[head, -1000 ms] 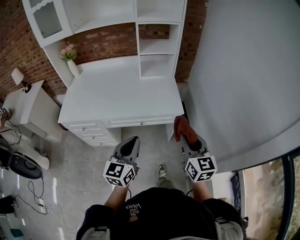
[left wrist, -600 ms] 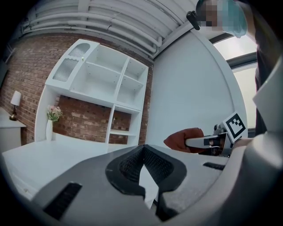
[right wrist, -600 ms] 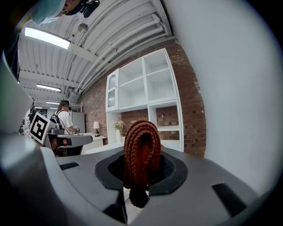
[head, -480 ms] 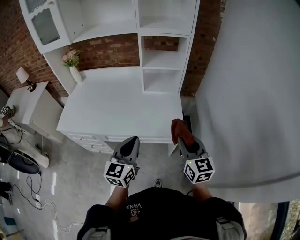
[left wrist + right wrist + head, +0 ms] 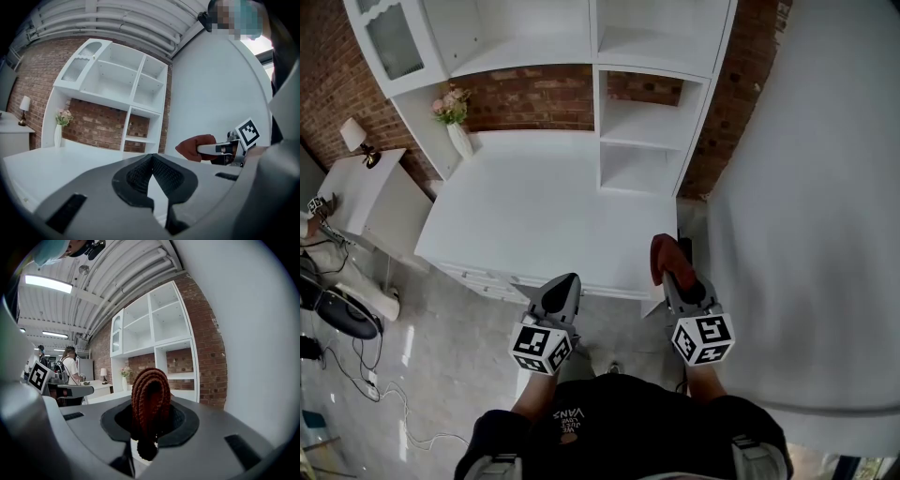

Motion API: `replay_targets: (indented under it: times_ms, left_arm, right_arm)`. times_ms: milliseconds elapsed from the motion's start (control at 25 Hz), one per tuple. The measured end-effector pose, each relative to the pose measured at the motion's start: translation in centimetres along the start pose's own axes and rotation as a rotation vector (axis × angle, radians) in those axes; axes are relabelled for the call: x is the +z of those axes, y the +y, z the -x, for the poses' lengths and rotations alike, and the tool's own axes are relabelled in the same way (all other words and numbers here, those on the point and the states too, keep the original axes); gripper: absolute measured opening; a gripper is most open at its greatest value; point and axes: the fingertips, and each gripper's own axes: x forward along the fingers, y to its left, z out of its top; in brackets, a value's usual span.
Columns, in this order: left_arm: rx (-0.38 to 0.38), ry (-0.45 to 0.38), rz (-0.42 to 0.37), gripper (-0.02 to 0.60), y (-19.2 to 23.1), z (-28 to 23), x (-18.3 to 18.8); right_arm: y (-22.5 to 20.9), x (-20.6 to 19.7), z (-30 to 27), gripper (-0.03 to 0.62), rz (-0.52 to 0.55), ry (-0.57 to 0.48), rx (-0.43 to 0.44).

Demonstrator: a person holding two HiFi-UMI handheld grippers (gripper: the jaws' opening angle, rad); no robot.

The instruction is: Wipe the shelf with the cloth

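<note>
In the head view the cloth (image 5: 663, 255) is at about 4 o'clock from the middle of the picture. It is a rust-brown knitted piece, held by the right claw (image 5: 668, 274) above the front edge of the white desk (image 5: 525, 206). The shelf (image 5: 649, 141), white with open compartments, stands at the back of the desk at about 12 to 1 o'clock, well apart from the cloth. The left claw (image 5: 563, 285) hangs at about 6 o'clock, near the desk's front edge, and carries nothing. A vase (image 5: 459, 139) with flowers stands at 10 o'clock.

In the left gripper view the two jaws of the left claw meet at their tips, so it is clenched, with nothing between them. The cloth shows at 3 o'clock as a soft lump that sticks out of the other claw.

In the right gripper view the cloth stands folded as an upright loop in the middle, and the jaws press it from both sides. The right claw is clenched on it, with a short end hanging below.

I judge that the cloth is light, soft and limp. It is not fragile, and its ribbed knit should not slip. A hold on the bunched fold, as it is now, seems good, because the free loop in front can press on the shelf.
</note>
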Motion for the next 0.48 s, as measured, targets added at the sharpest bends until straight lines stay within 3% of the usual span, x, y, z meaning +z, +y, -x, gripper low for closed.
replay_targets:
  times_ms: [200, 480]
  left_arm:
    - [-0.021, 0.003, 0.006, 0.007, 3.1, -2.3, -0.2]
    - [-0.113, 0.005, -0.008, 0.008, 7.0, -7.2, 1.6]
  right_arm:
    - [-0.6, 0.9, -3.6, 0.086, 0.016, -0.02, -0.035]
    - [-1.3, 3.7, -9.5, 0.086, 0.045, -0.05, -0.096]
